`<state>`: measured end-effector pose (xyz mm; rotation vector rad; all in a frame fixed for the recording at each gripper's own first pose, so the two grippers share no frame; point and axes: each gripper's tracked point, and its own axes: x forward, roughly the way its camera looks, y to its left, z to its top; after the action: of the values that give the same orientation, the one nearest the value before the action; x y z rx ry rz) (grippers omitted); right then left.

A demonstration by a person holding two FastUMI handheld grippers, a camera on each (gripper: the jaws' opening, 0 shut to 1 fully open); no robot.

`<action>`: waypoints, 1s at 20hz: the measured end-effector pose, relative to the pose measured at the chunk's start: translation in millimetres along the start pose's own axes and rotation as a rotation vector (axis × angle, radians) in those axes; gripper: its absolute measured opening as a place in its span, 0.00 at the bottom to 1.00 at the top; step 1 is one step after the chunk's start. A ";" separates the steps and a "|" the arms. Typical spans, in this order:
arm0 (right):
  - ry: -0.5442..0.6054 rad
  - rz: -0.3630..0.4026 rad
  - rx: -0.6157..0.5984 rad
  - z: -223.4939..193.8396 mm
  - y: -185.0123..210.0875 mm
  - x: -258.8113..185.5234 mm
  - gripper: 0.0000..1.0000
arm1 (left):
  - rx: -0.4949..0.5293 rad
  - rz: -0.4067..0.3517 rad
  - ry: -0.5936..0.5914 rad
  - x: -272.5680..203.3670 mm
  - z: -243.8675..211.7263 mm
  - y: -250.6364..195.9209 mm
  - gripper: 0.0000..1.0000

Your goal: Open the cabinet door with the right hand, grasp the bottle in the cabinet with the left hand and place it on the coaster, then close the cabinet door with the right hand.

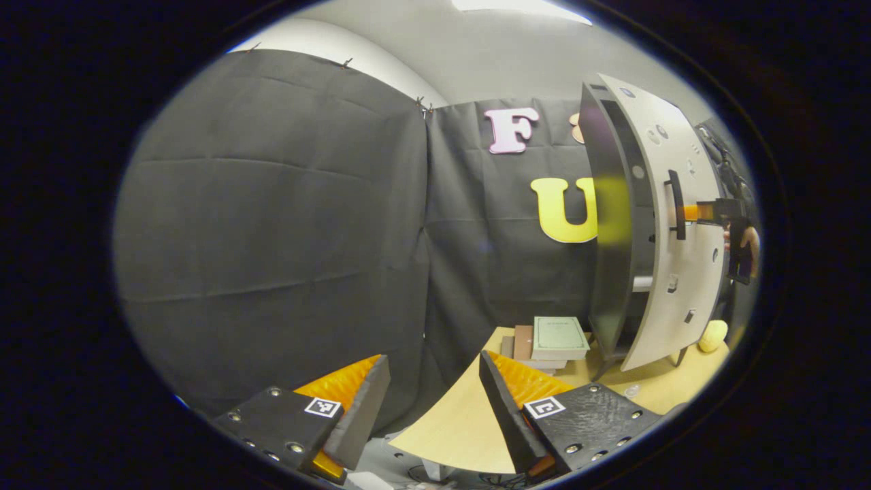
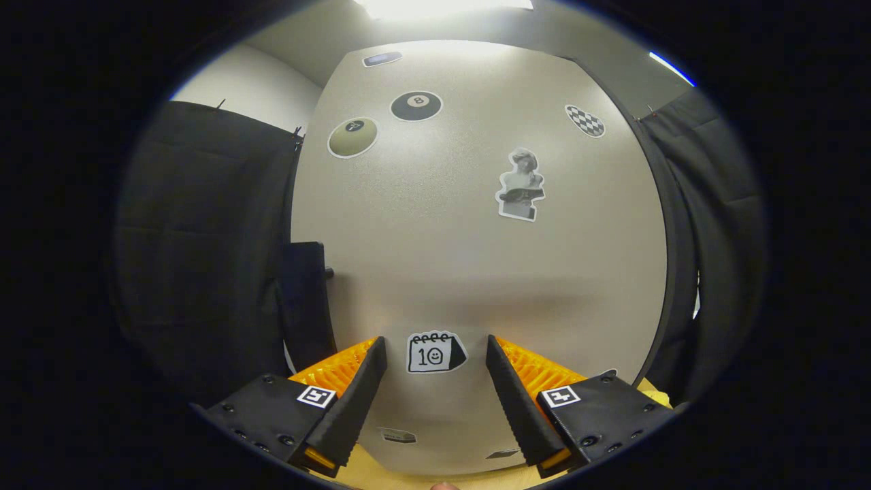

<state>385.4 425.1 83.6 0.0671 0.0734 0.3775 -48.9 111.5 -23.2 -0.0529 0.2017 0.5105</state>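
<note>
The cabinet [image 1: 605, 224] stands on the table at the right, with a dark side wall and a pale grey door [image 1: 687, 272] that carries a black bar handle [image 1: 676, 204]. A dark gap shows between the side wall and the door, and what is inside is hidden. My right gripper [image 1: 708, 211], held by a hand [image 1: 748, 241], is level with the handle and just right of it. In the right gripper view the right gripper [image 2: 435, 381] is open and faces the stickered door [image 2: 476, 272] at close range. The handle [image 2: 304, 306] lies to its left. My left gripper [image 1: 434, 388] is open and holds nothing, low over the table's near edge.
A stack of books [image 1: 558, 338] lies on the wooden table [image 1: 456, 422], left of the cabinet's legs. A small yellow object [image 1: 712, 335] sits by the cabinet's right foot. Black cloth walls close off the back and left.
</note>
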 end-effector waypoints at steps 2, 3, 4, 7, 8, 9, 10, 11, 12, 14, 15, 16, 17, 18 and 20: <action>-0.010 -0.030 -0.027 -2.3 4.3 1.2 0.94 | -0.004 0.000 -0.001 0.2 0.8 -0.4 0.80; -0.012 -0.043 -0.040 -2.6 5.8 2.0 0.94 | -0.007 -0.001 -0.003 -0.5 1.2 -1.0 0.80; -0.013 -0.050 -0.055 -2.9 7.0 2.2 0.94 | -0.010 -0.005 -0.005 0.1 2.4 -1.5 0.80; -0.007 -0.054 -0.064 -6.0 4.7 3.5 0.92 | -0.008 -0.022 -0.016 0.2 3.1 -3.1 0.80; 0.002 -0.049 -0.046 -7.2 4.9 3.5 0.92 | -0.005 -0.032 -0.020 1.0 3.7 -3.6 0.80; 0.008 -0.051 -0.025 -7.8 2.8 3.7 0.92 | 0.001 -0.043 -0.024 0.9 4.4 -5.3 0.80; 0.003 -0.058 -0.005 -6.5 1.3 1.3 0.95 | 0.006 -0.056 -0.032 1.4 6.2 -6.3 0.80; -0.005 -0.066 0.010 -4.8 -0.4 -3.7 0.95 | 0.009 -0.071 -0.043 0.7 7.3 -7.9 0.80; -0.011 -0.080 0.020 -2.8 -2.8 -13.2 0.95 | 0.010 -0.092 -0.053 1.6 9.5 -10.5 0.80; -0.020 -0.100 0.038 1.9 -7.4 -36.8 0.95 | 0.006 -0.147 -0.065 3.6 13.6 -17.1 0.80; -0.029 -0.103 0.044 5.8 -9.7 -49.0 0.92 | 0.002 -0.176 -0.074 3.0 15.2 -19.9 0.82; -0.039 -0.106 0.045 10.4 -13.8 -61.9 0.92 | -0.003 -0.204 -0.081 1.7 20.6 -22.6 0.80; -0.048 -0.107 0.042 14.4 -18.6 -73.4 0.92 | -0.005 -0.223 -0.088 -1.4 27.2 -26.7 0.80; -0.053 -0.108 0.033 18.4 -24.8 -85.4 0.92 | -0.007 -0.236 -0.097 -4.3 34.4 -33.9 0.80; -0.064 -0.115 0.007 25.5 -41.1 -108.9 0.92 | -0.010 -0.264 -0.120 -5.0 52.1 -72.1 0.80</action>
<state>301.6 345.3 112.1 0.0814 0.0154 0.2603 -8.5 51.5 28.8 -0.0579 0.0730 0.2503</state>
